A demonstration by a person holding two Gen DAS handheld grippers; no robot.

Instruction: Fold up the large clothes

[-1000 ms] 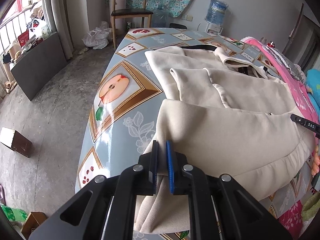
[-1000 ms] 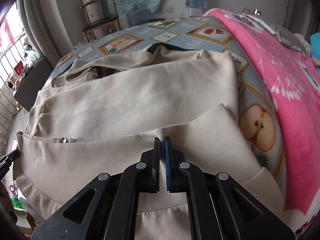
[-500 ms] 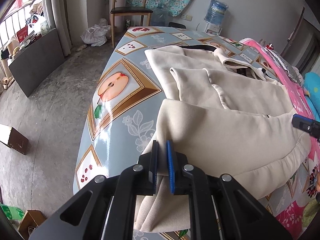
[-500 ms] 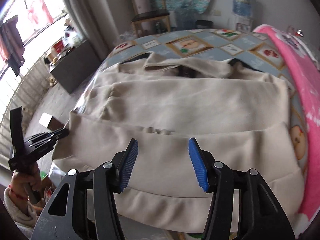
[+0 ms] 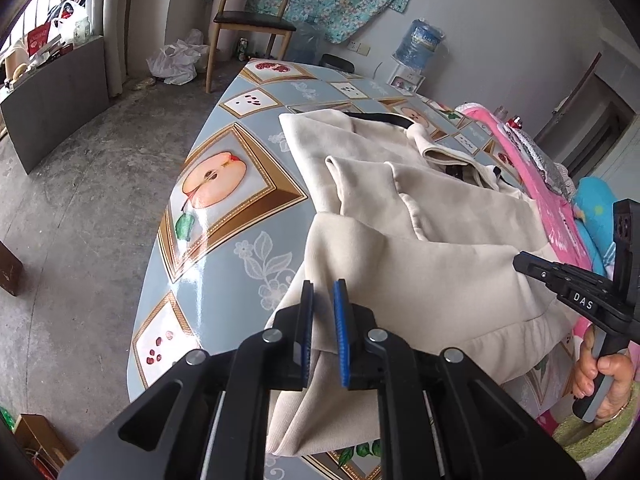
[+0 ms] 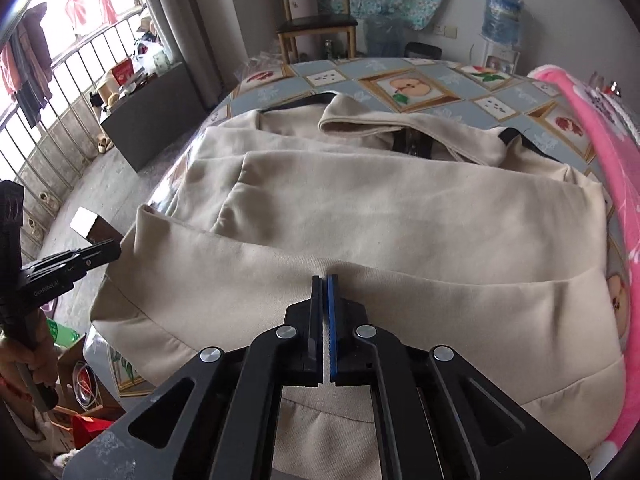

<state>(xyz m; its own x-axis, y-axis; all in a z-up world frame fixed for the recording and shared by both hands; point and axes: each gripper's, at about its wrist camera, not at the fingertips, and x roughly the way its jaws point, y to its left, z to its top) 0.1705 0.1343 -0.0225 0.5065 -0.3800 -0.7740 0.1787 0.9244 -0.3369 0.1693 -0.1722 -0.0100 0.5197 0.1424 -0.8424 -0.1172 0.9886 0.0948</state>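
The beige coat [image 6: 400, 216] lies spread across the table [image 5: 224, 216], its near hem folded up over the body; the left gripper [image 5: 323, 292], at 6 o'clock in its own view, is clamped on the fold's corner, cloth bunched between the pads; the right gripper [image 6: 325, 280], at 6 o'clock in its view, has its jaws pressed together on the fold's edge mid-hem; a pink blanket [image 6: 616, 152] borders the coat at 3 o'clock.
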